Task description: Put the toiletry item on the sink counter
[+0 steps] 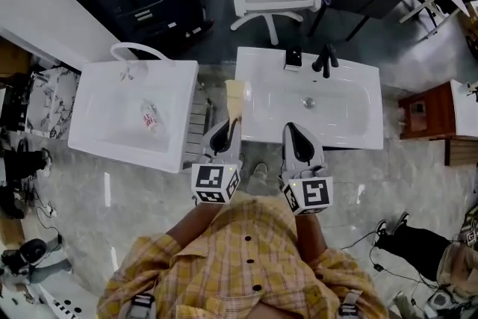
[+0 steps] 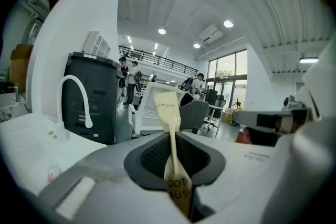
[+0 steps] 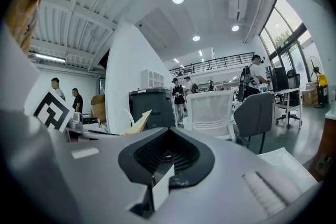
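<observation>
1. The sink counter [image 1: 254, 62] with the black faucet [image 1: 326, 60] sits straight ahead of the person. By my read that's the target, since both grippers are aimed at its near edge.
2. To the left is a second white sink [image 1: 97, 90] with a white faucet [image 1: 138, 50]. Something small lies in its basin, too small to name.
3. The left gripper [image 1: 224, 135] is clamped on the toothbrush packet [image 1: 234, 102], its jaws [image 2: 176, 165] pinching the near end. Gripping the tail leaves most of the packet free out front, which should make it easy to lay down.
4. The right gripper [image 1: 297, 140] runs alongside with its jaws pressed together [image 3: 163, 162] and nothing between them. It looks like a spare hand for now.
5. The packet is flat and tan, hanging in the air over the counter's left edge without touching it. Its long axis follows the gripper's line, pointing away from the person toward the back of the counter. The wide end [image 2: 167, 107] leads and tilts slightly upward, with the thin edge facing the jaws.
</observation>
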The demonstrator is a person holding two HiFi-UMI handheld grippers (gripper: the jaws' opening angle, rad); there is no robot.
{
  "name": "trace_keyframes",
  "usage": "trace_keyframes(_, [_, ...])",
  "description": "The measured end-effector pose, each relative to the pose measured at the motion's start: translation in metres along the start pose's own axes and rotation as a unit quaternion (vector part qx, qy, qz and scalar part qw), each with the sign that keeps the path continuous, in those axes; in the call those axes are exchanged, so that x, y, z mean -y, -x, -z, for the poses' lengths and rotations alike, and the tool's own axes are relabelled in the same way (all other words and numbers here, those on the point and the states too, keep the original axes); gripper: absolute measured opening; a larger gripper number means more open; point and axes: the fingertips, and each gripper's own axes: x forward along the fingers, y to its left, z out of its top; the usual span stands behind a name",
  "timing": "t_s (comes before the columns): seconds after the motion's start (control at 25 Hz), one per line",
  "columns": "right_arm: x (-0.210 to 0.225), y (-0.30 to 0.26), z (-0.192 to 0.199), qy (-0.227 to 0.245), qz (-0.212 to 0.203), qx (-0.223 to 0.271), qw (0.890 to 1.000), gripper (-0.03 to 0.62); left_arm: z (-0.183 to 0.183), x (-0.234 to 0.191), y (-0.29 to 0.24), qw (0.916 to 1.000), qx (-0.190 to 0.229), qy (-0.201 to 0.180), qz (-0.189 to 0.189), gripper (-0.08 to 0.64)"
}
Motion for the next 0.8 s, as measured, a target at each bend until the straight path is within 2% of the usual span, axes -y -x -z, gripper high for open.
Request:
trace_keyframes(0.4, [0.030,-0.021,0.029,-0.014,-0.027,-0.030,0.999,0.000,0.050,-0.012,-0.054,0.9974,-0.066,0.012,-0.028,0.034])
trace_keyframes(0.8, [0.047,-0.032,0.059,-0.027,-0.037,-0.054,0.997,0.000,0.096,-0.035,-0.098,0.9903,-0.127,0.031,-0.046,0.034])
